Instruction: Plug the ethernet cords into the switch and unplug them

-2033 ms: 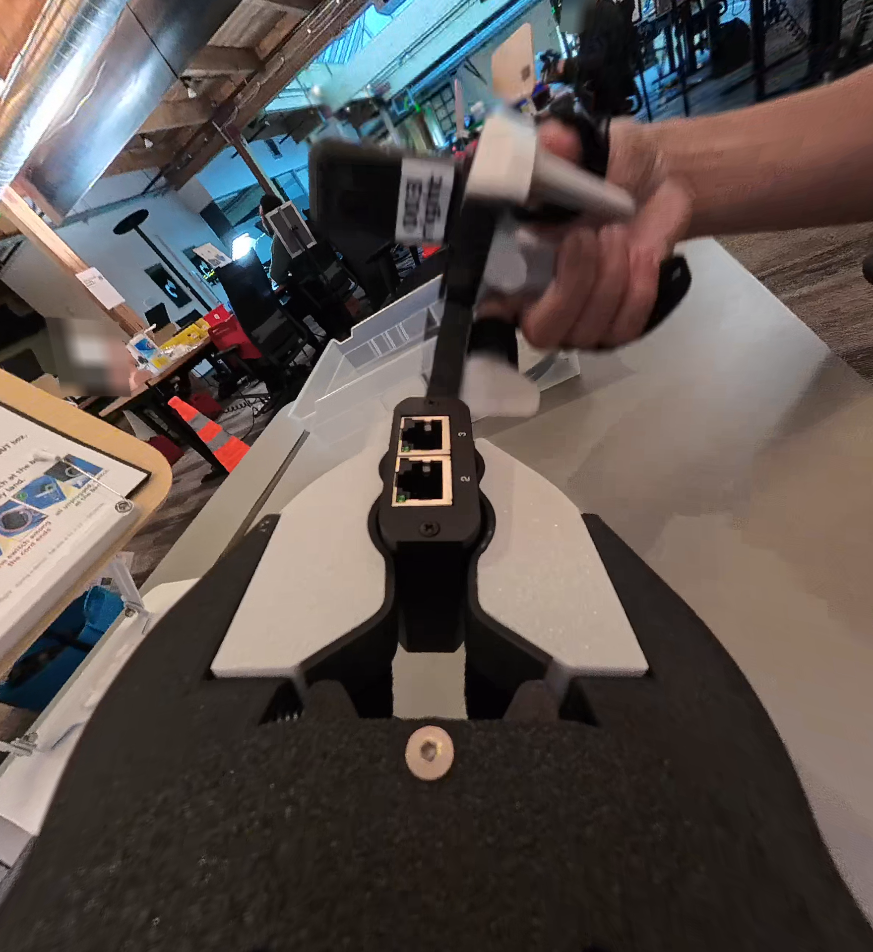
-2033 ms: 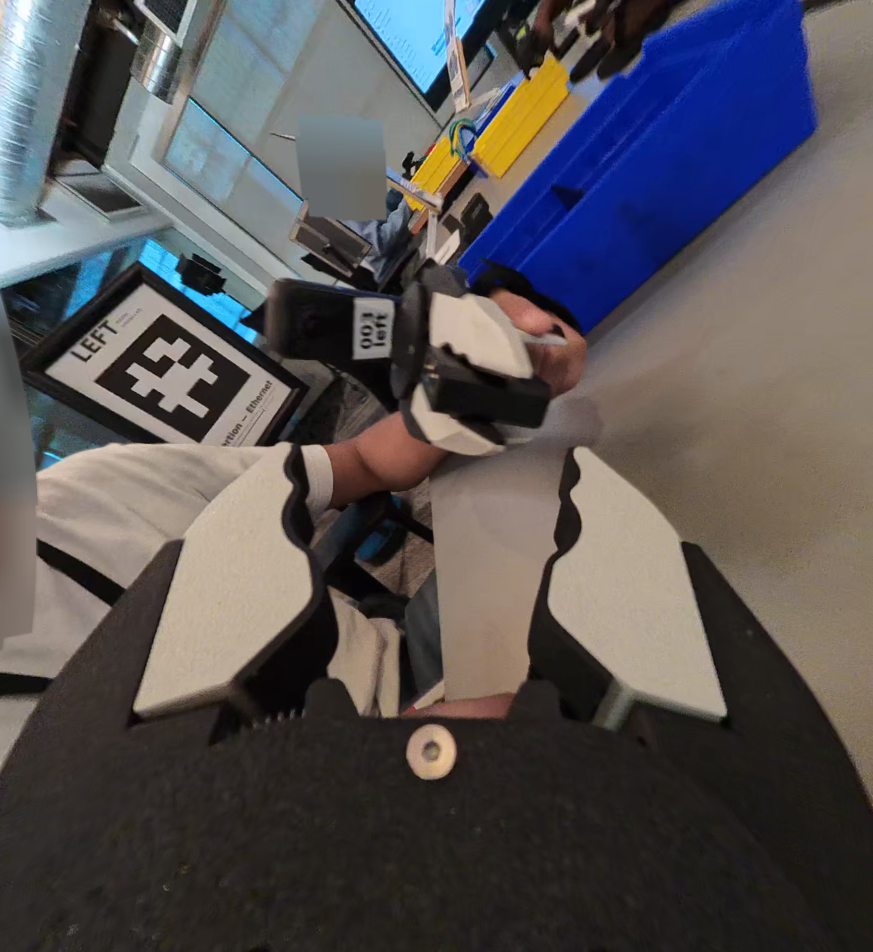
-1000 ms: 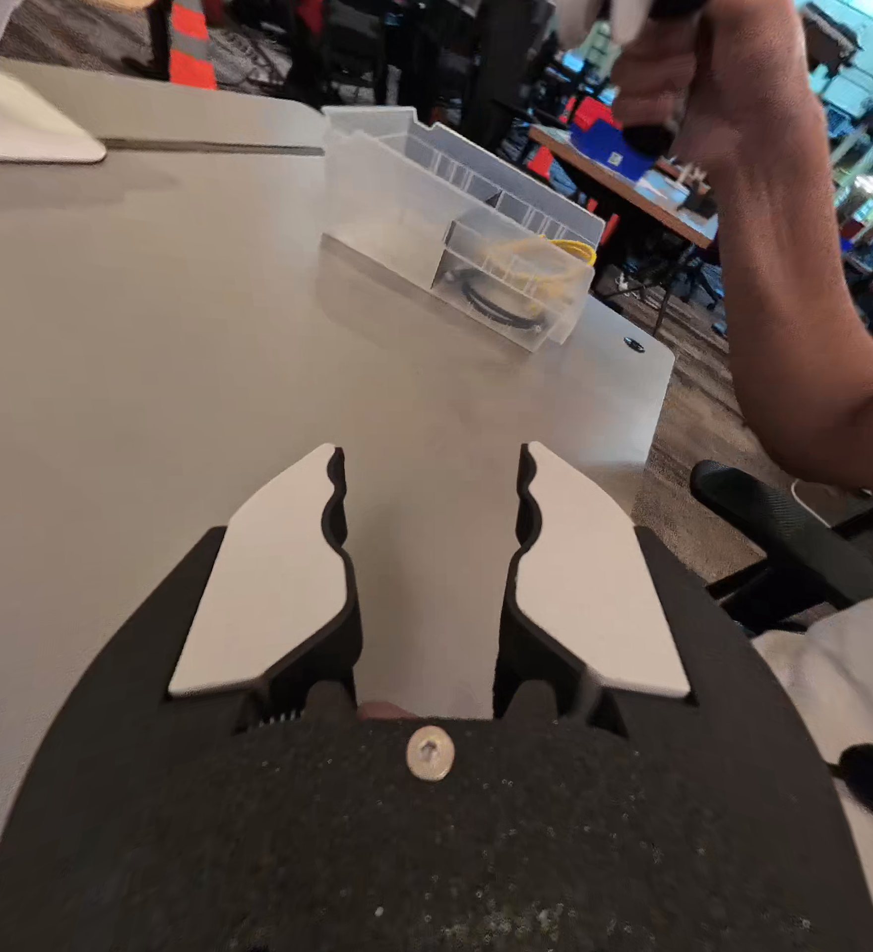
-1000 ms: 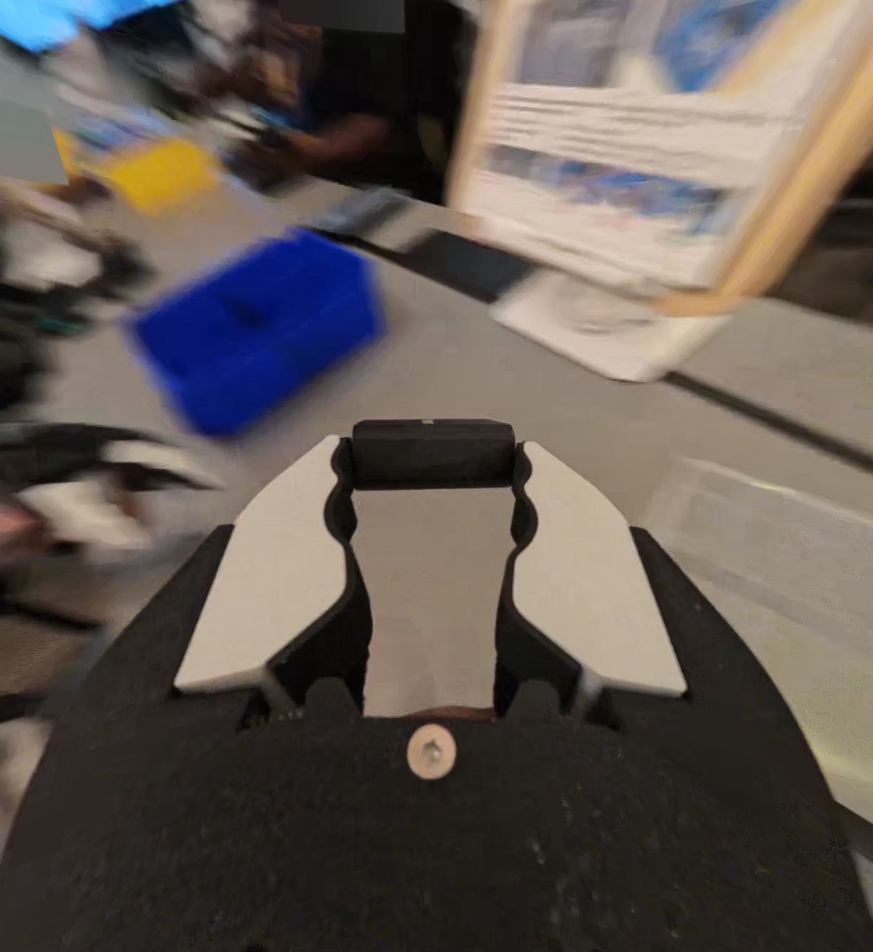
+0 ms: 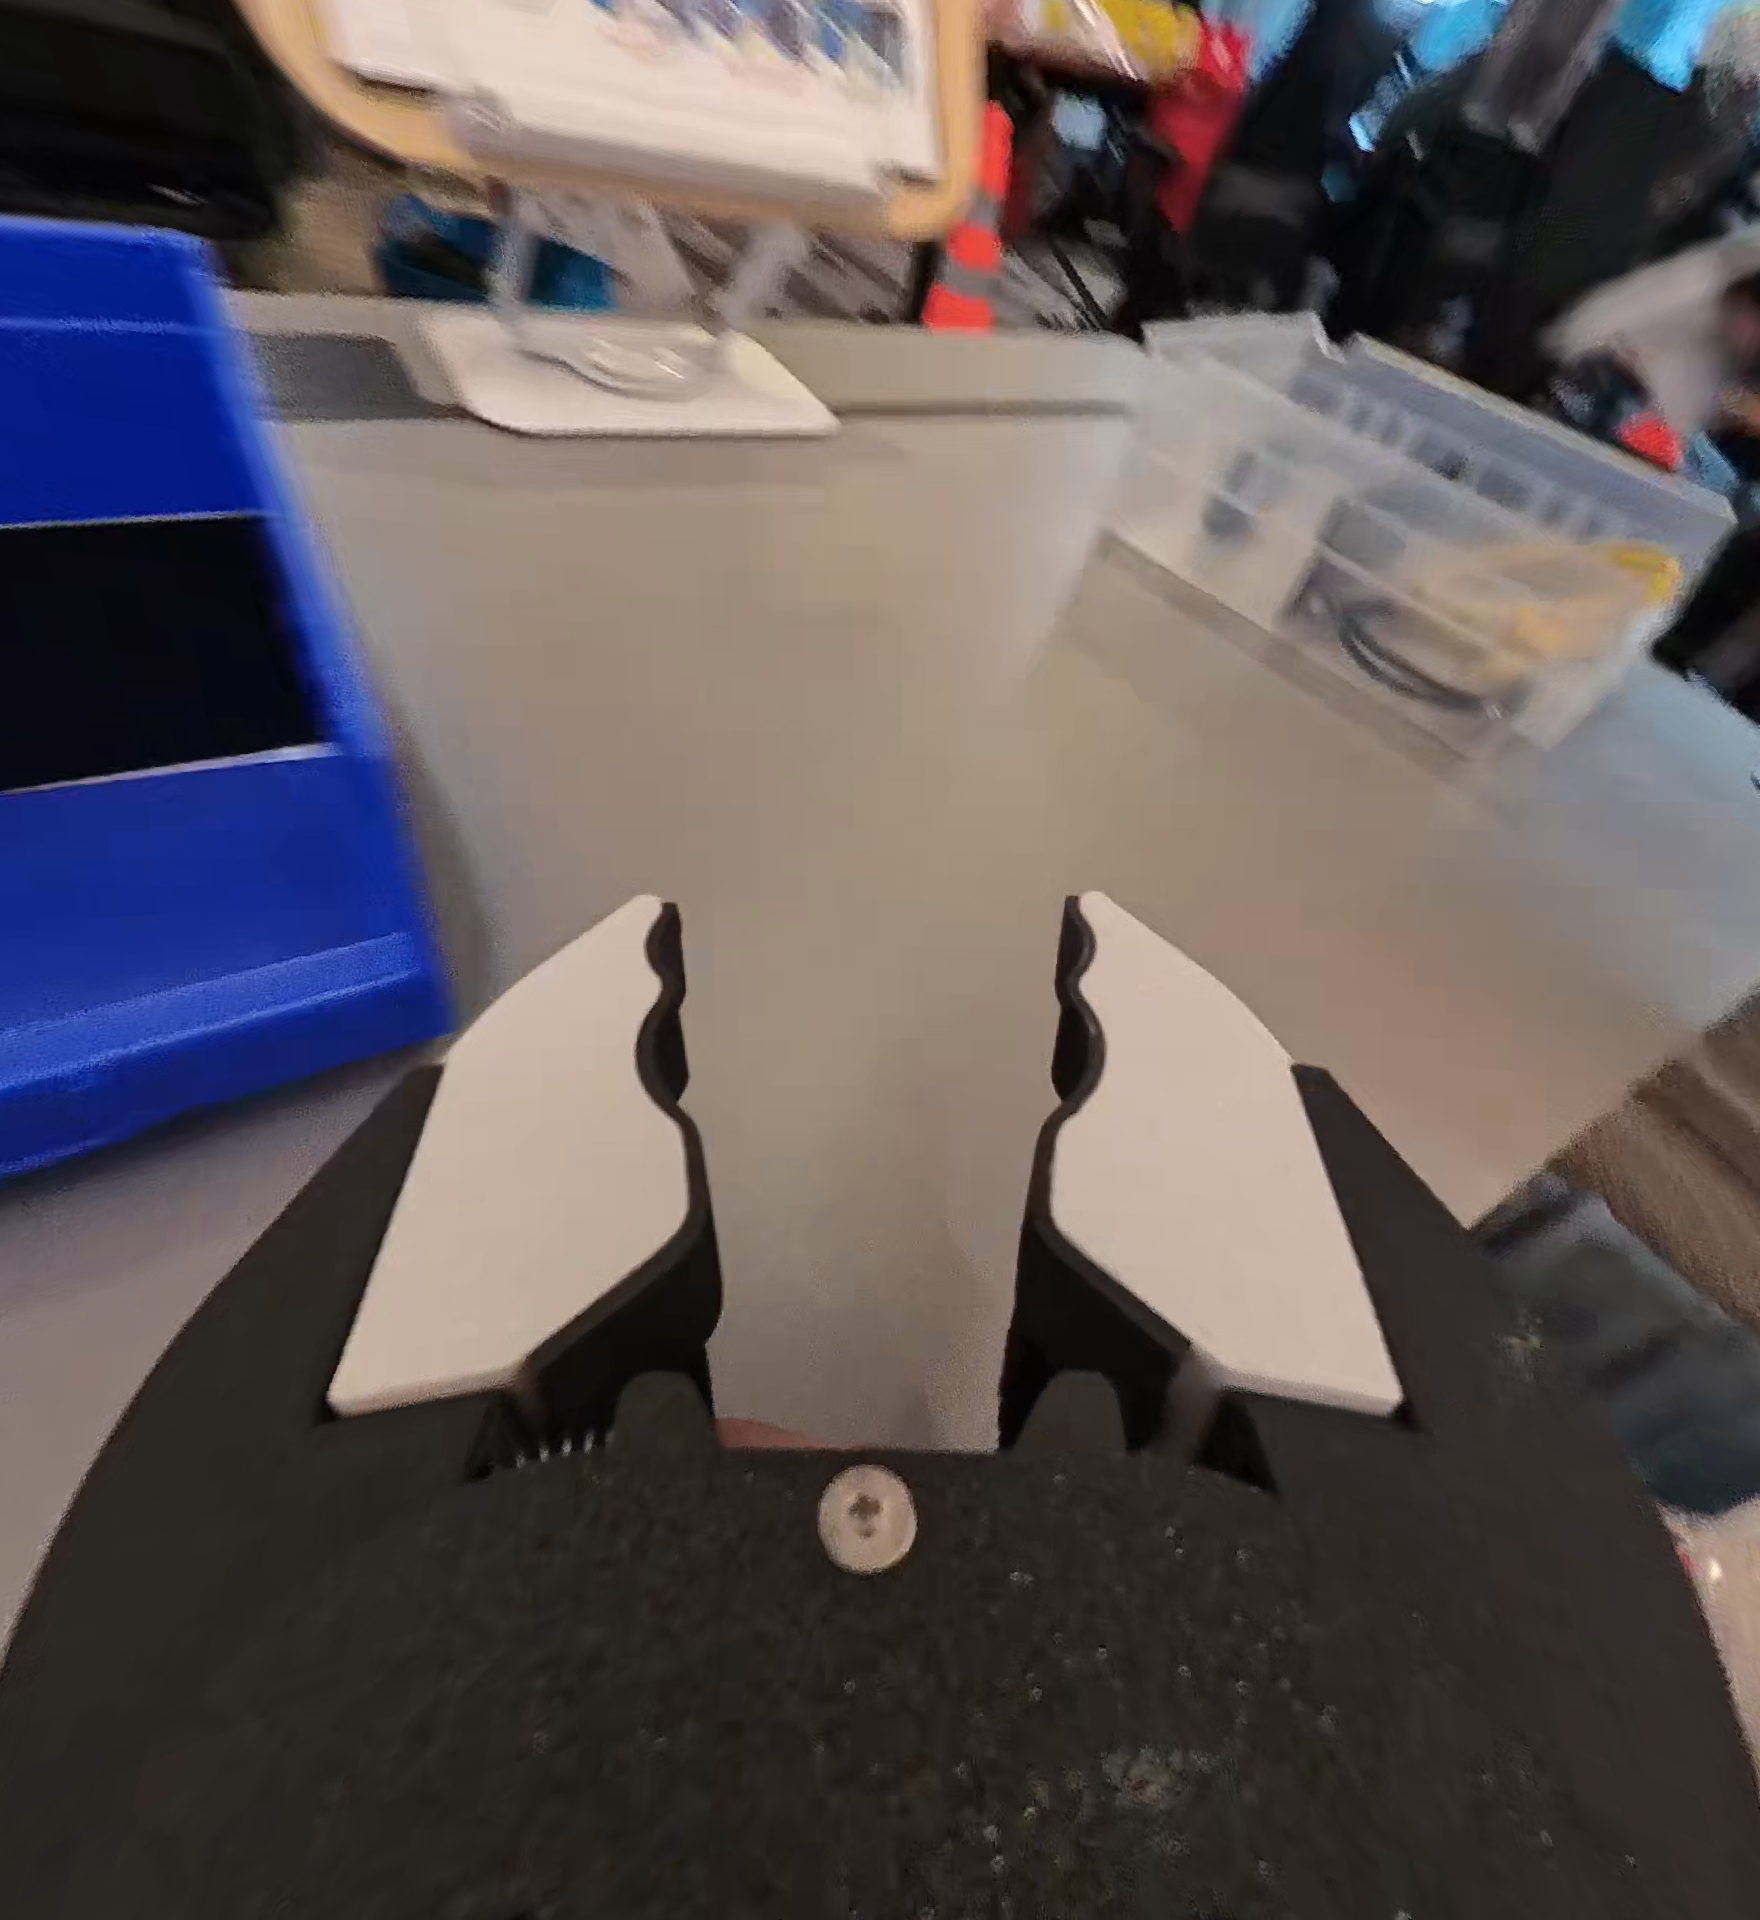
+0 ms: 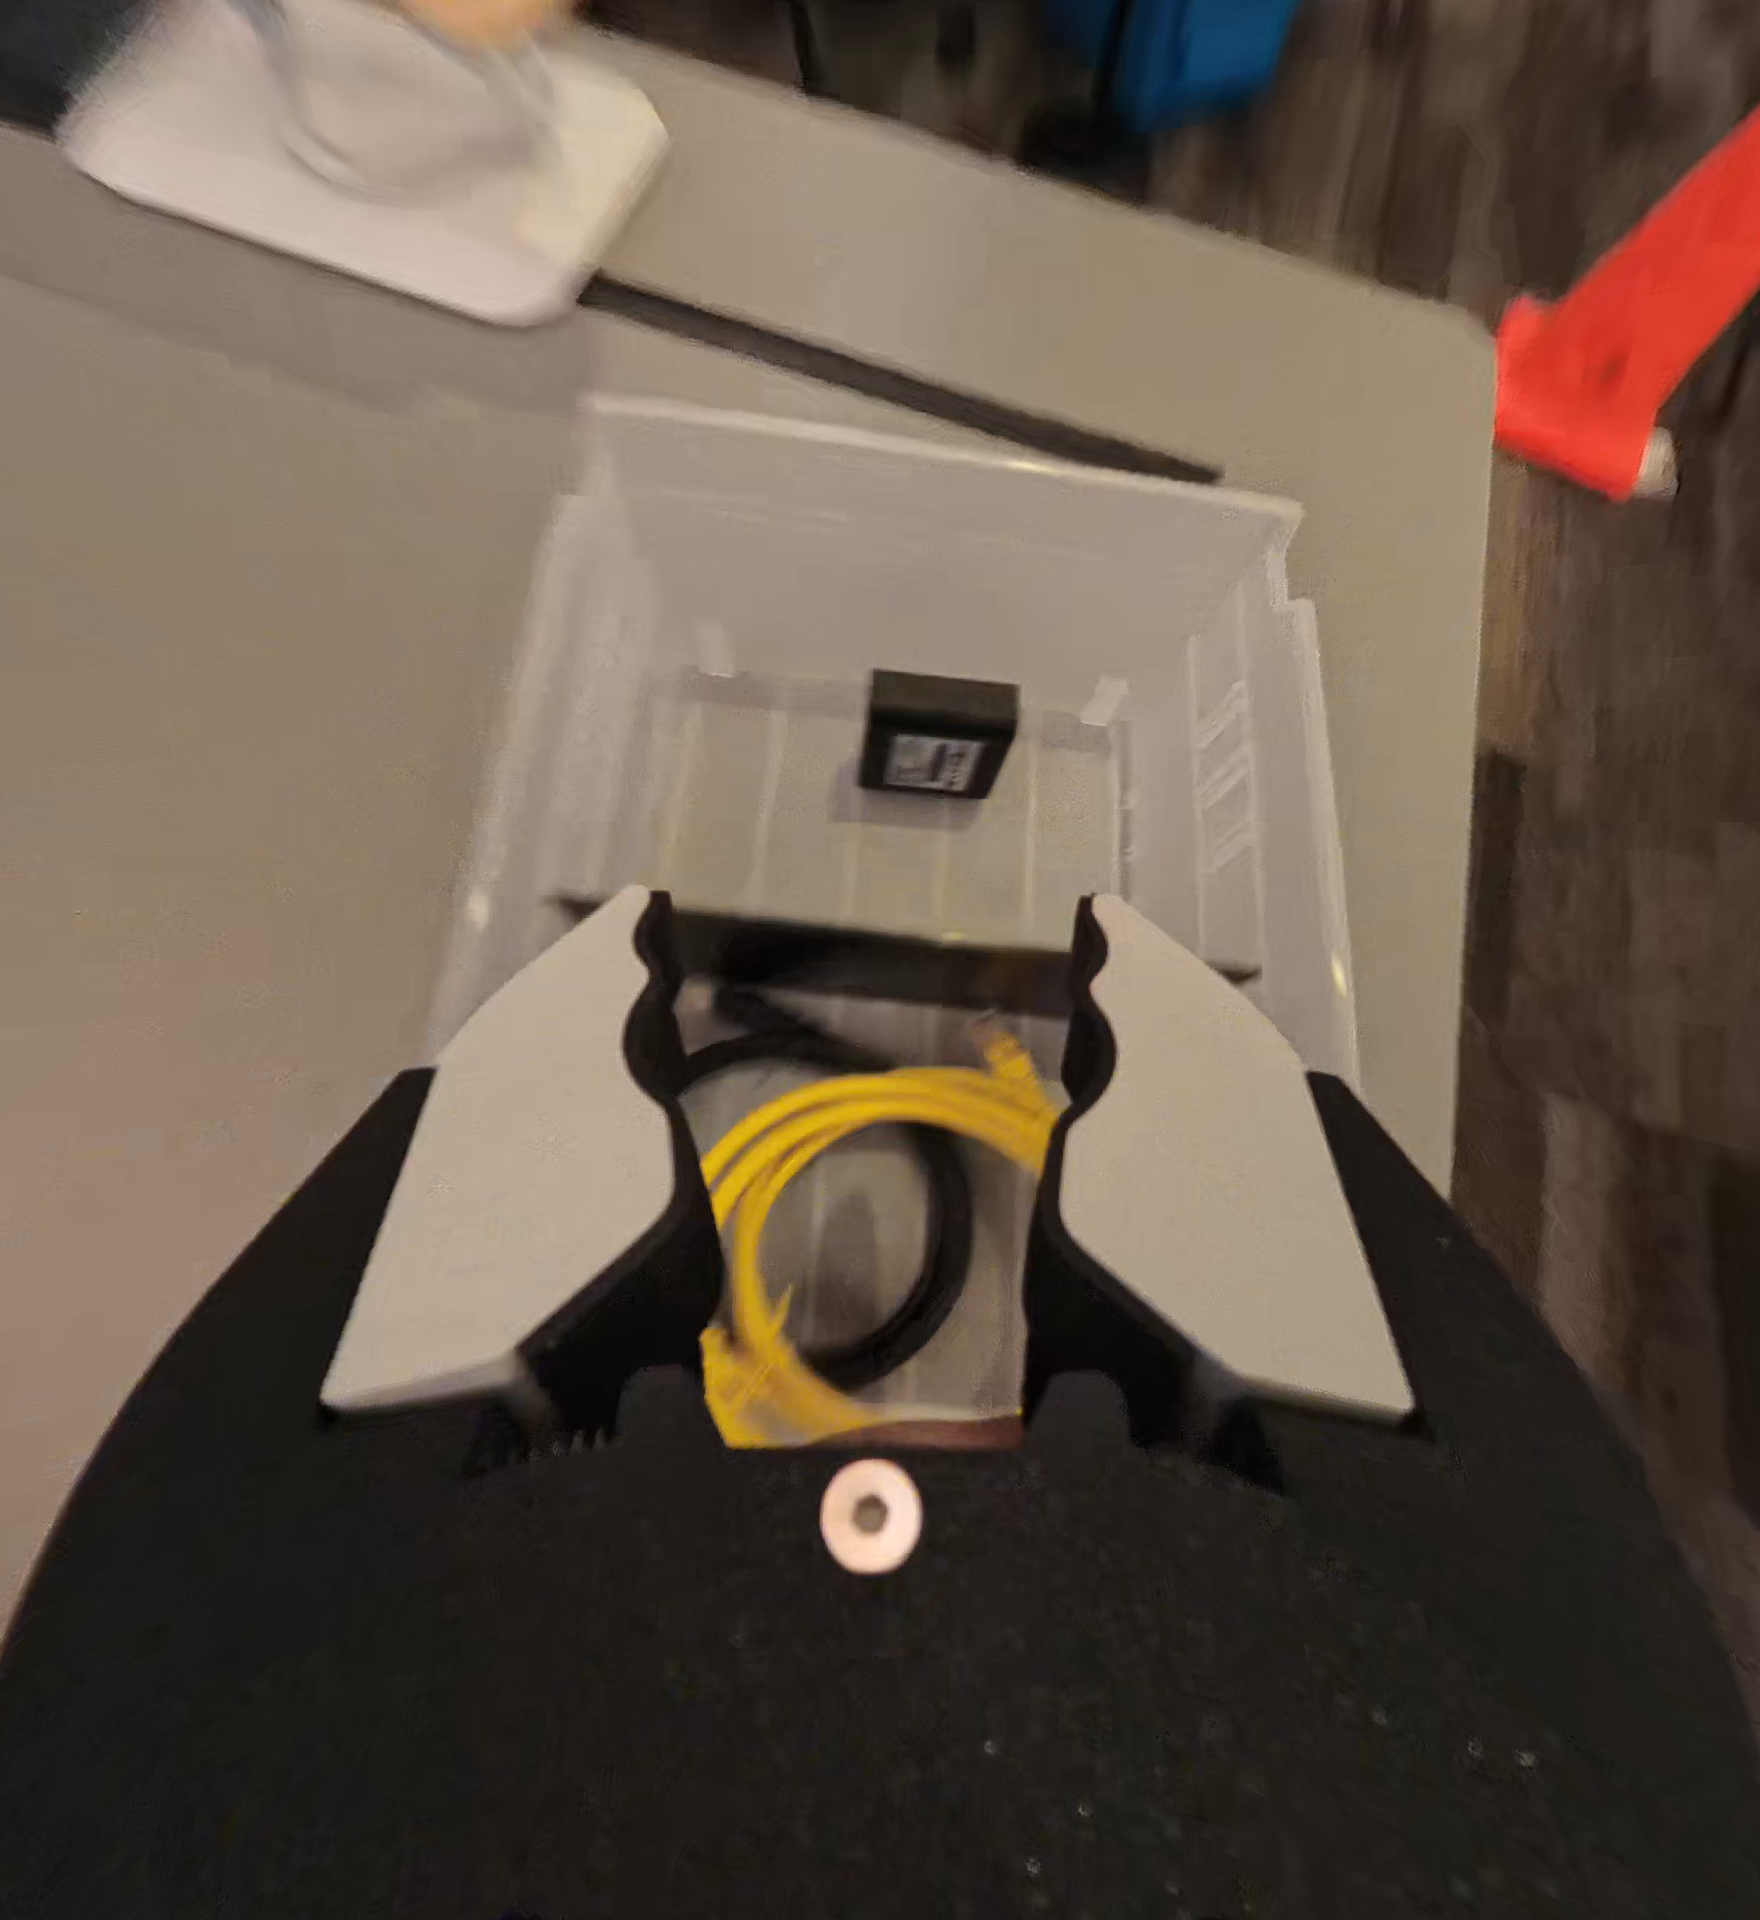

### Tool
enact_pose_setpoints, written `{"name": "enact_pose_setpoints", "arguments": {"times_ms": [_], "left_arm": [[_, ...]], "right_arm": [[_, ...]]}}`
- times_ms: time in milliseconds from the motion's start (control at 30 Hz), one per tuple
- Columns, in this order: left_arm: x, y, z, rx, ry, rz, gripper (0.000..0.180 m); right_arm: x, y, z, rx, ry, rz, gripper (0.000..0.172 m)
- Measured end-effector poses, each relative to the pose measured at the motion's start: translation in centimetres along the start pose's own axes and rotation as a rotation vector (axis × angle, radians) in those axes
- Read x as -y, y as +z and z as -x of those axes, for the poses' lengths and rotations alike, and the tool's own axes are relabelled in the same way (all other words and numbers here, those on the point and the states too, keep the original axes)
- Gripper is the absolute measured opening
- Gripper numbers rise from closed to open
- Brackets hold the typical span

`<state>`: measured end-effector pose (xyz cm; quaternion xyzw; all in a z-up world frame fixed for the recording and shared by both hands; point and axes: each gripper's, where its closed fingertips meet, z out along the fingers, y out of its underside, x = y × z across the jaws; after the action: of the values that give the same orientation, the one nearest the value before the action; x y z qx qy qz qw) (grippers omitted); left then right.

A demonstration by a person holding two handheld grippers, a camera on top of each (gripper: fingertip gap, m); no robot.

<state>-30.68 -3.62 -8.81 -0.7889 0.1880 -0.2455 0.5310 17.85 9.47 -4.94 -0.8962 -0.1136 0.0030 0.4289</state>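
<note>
In the right wrist view my right gripper [image 6: 871, 914] is open and hangs over a clear plastic bin [image 6: 907, 457]. The black switch [image 6: 938, 732] lies loose in the bin's far compartment, beyond my fingertips and untouched. A coiled yellow ethernet cord [image 6: 855, 1112] and a black cord [image 6: 943, 1247] lie in the near compartment, seen below between my fingers. In the left wrist view my left gripper [image 5: 865, 914] is open and empty above the bare grey table [image 5: 751, 675]. The clear bin [image 5: 1375, 540] with the yellow cord [image 5: 1541, 592] sits to its far right.
A blue bin [image 5: 128, 883] stands close on the left of my left gripper. A sign on a white stand base [image 5: 627, 374] is at the table's back; the base also shows in the right wrist view [image 6: 367, 187]. An orange cone [image 6: 1665, 312] stands on the floor past the table edge. The tips of one gripper are about 50 cm away from the tips of the other.
My right gripper held the black switch a second ago; its jaws have widened and the switch now lies in the clear bin. My left gripper stays open and has swung left toward the blue bin.
</note>
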Motion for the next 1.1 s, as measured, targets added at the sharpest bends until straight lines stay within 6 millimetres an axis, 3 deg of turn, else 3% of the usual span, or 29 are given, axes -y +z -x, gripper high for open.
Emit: {"name": "enact_pose_setpoints", "arguments": {"times_ms": [67,133,233,367,500,700,1100], "left_arm": [[0.6,-2.5,3.2,0.104,-0.071,-0.081,0.068],[0.2,-4.7,6.2,0.196,-0.123,-0.145,0.069],[0.8,-6.7,8.8,0.228,-0.123,-0.253,0.065],[0.1,-6.5,10.7,0.261,-0.107,-0.238,0.064],[-0.9,-5.3,10.3,0.274,-0.112,-0.168,0.063],[-1.9,-3.8,8.5,0.229,-0.102,-0.111,0.063],[-3.2,-2.6,7.0,0.2,-0.01,-0.025,0.064]], "right_arm": [[-2.4,-3.9,2.6,0.058,0.036,-0.14,0.07],[-5.8,-6.0,4.4,0.078,0.109,-0.222,0.067],[-10.7,-7.9,3.8,-0.086,0.258,-0.337,0.067],[-14.0,-10.1,3.2,-0.251,0.291,-0.533,0.055],[-14.9,-9.2,2.9,-0.275,0.209,-0.439,0.054],[-15.0,-7.5,5.1,-0.177,0.23,-0.401,0.055],[-14.3,-7.8,6.9,-0.106,0.242,-0.437,0.054]]}}
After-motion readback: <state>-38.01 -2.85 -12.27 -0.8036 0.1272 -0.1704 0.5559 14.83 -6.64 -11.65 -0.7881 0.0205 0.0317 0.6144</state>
